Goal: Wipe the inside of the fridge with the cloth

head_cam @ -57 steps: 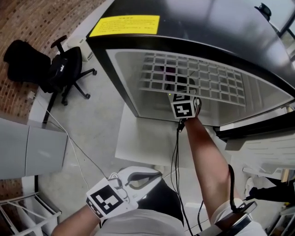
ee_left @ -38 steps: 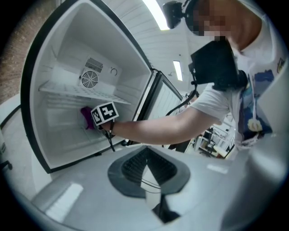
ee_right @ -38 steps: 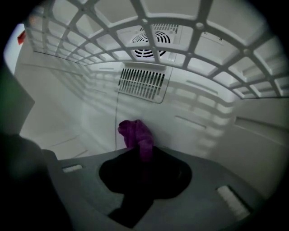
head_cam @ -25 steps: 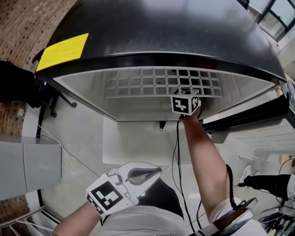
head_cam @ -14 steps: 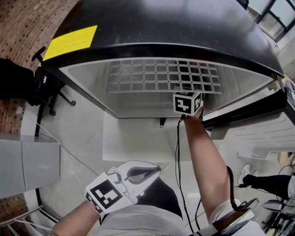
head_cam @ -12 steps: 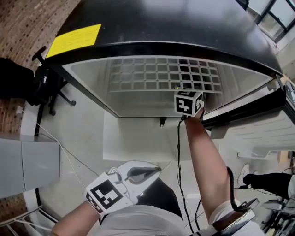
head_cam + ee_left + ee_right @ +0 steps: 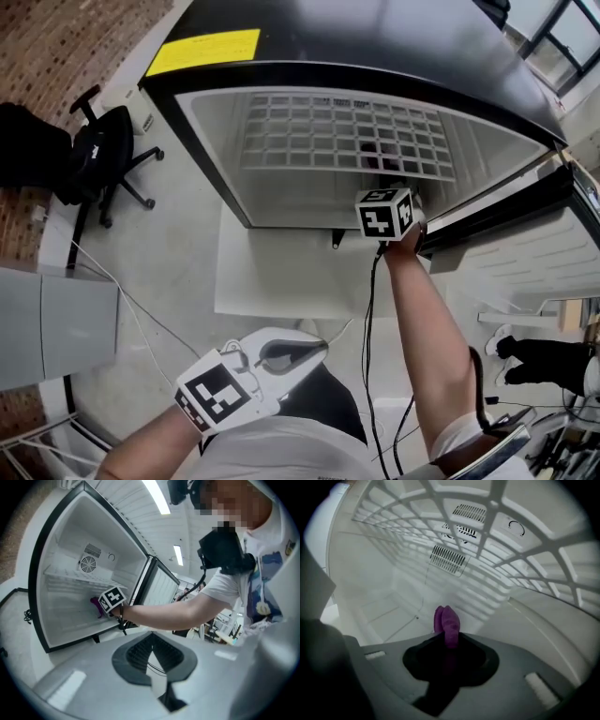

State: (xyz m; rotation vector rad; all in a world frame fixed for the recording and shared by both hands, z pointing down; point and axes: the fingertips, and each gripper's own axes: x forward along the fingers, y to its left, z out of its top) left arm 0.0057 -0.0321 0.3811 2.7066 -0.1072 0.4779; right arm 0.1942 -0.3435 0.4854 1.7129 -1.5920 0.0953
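- The purple cloth (image 7: pixel 447 620) is clamped between the closed jaws of the right gripper (image 7: pixel 446 641). Only a folded tip pokes out past them, and the rest is lost in the dark gap between the jaws.
- It is held inside the fridge (image 7: pixel 394 42), below the white wire shelf (image 7: pixel 487 531). Whether the tip touches a wall or the fridge floor cannot be told.
- In the head view the cloth is hidden; only the right gripper's marker cube (image 7: pixel 384 214), with its black-and-white square pattern, and the forearm show at the fridge opening.
- In the left gripper view the cloth is a small purple patch just beside that cube.
- The back wall carries slatted vents (image 7: pixel 449 558) and a round dial (image 7: pixel 516 526), with no writing legible on either.
- A yellow label (image 7: pixel 208 52) sits on the fridge's black top; its print is too small to read.
- The left gripper (image 7: pixel 314 352) hangs low by the person's body, well apart from the fridge, its jaws closed together on nothing.
- The open fridge door (image 7: pixel 525 258) at the right is cut off by the frame edge.
- A black office chair (image 7: pixel 108 150) stands on the floor left of the fridge.
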